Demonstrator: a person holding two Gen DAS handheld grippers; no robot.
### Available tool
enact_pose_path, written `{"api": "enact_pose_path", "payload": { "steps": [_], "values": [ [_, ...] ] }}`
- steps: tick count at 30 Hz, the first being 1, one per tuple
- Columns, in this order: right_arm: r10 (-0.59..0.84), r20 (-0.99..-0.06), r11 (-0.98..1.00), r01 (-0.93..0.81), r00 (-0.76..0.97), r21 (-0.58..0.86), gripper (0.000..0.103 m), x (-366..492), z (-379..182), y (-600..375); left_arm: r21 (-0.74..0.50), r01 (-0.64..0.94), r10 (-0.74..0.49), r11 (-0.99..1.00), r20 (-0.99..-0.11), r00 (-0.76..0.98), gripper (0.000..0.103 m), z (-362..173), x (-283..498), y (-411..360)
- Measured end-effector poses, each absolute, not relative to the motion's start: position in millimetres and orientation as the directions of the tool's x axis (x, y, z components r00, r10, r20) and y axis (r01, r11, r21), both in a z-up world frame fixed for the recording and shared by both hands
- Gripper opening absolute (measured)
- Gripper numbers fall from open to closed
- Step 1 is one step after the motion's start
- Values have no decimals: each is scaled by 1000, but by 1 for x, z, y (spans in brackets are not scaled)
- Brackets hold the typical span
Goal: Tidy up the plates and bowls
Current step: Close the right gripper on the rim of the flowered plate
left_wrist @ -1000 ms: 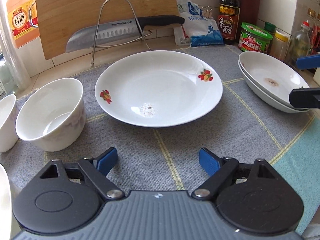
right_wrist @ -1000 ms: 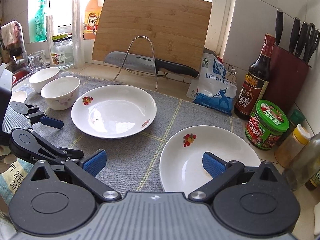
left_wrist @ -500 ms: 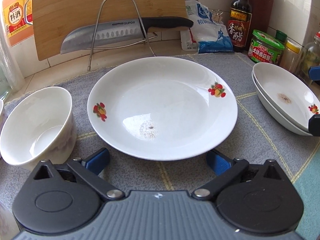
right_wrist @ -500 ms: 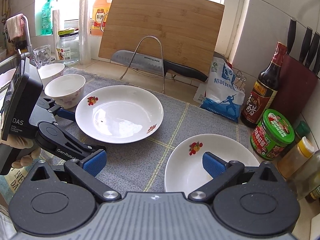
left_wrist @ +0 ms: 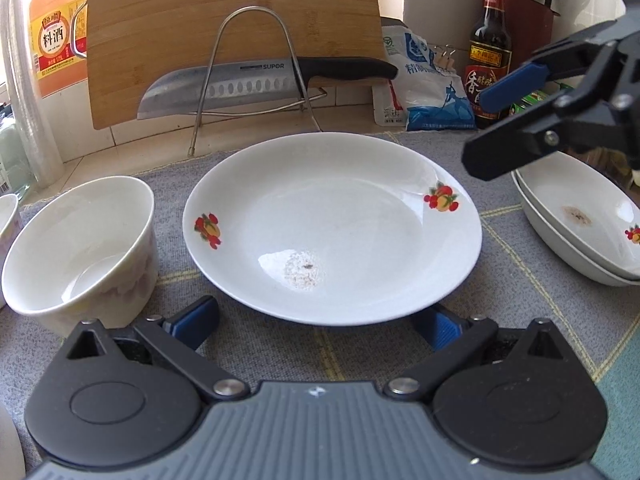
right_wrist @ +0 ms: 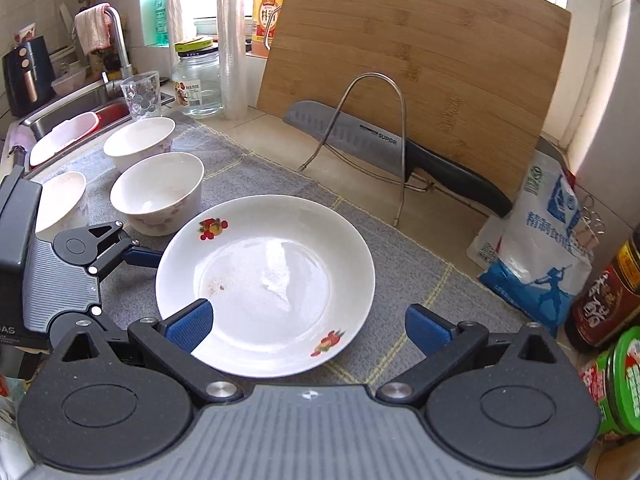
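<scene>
Left gripper (left_wrist: pixel 318 322) is sitting wide apart, gripping nothing, with the plate (left_wrist: pixel 332 228) dead ahead at 12 o'clock, near rim between its fingers. Right gripper (right_wrist: pixel 308 326) is also gaping empty, over the plate's 6 o'clock edge in its own view; the left looks better lined up.

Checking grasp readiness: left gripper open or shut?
Open. The left gripper has its blue pads spread wide either side of the plate's near rim, with nothing pinched between them.

You can read "SUPOR" on the steel blade of the black-handled kitchen knife (left_wrist: pixel 224 90), and "料酒" on the orange plastic bottle's yellow label (left_wrist: pixel 54 42).
</scene>
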State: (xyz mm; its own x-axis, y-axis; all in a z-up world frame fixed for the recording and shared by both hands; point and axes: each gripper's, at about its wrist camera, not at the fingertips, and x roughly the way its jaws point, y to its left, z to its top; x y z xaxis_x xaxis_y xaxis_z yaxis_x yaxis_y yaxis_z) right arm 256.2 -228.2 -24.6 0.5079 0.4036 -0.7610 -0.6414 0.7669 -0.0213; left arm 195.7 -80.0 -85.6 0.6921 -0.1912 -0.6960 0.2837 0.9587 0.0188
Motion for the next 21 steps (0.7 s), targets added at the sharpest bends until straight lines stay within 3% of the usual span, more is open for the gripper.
{"api": "enact_pose_path", "payload": {
  "steps": [21],
  "values": [
    [498,-855,594,-776,145,214,103,366,-89,-204,19,307,-195,951,-735,649,103,-81,207,-83]
  ]
}}
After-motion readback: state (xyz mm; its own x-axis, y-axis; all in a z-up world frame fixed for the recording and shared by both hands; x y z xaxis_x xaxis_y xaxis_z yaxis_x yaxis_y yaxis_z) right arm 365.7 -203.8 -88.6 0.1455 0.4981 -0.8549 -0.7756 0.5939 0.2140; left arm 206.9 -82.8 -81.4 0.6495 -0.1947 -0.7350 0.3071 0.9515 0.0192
